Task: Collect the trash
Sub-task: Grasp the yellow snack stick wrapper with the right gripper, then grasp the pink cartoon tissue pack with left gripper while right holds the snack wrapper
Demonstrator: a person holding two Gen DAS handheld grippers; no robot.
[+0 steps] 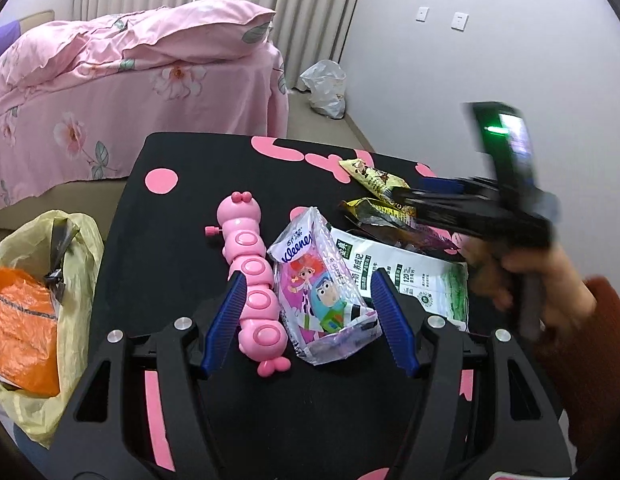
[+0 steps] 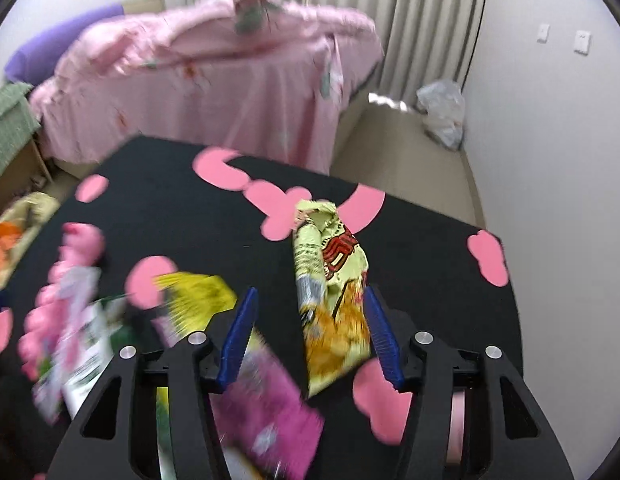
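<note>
**Two open grippers over a table of wrappers**

Left gripper (image 1: pixel 308 320): blue fingers (image 1: pixel 230 320) spread wide, holding nothing. Between them lie one Kleenex tissue pack (image 1: pixel 321 292) and the lower half of one pink caterpillar toy (image 1: pixel 252 276).

Right gripper (image 2: pixel 310 332): fingers likewise apart, empty. One yellow snack wrapper (image 2: pixel 329 292) lies between them, close by the right finger (image 2: pixel 381 336); contact cannot be judged.

Outward on the black table (image 1: pixel 190 208): one green-and-white pack (image 1: pixel 413 276), partly under the tissue pack; one crumpled dark wrapper (image 1: pixel 373 212) toward the far right corner, partly hidden by the blurred right gripper. In the right wrist view a magenta wrapper (image 2: pixel 270 408) and a yellow one (image 2: pixel 194 296) are smeared by motion, print unreadable.

Beyond the table's left edge: one yellowish bag (image 1: pixel 42 280), cut off by the frame, holding orange plastic (image 1: pixel 22 320).
</note>
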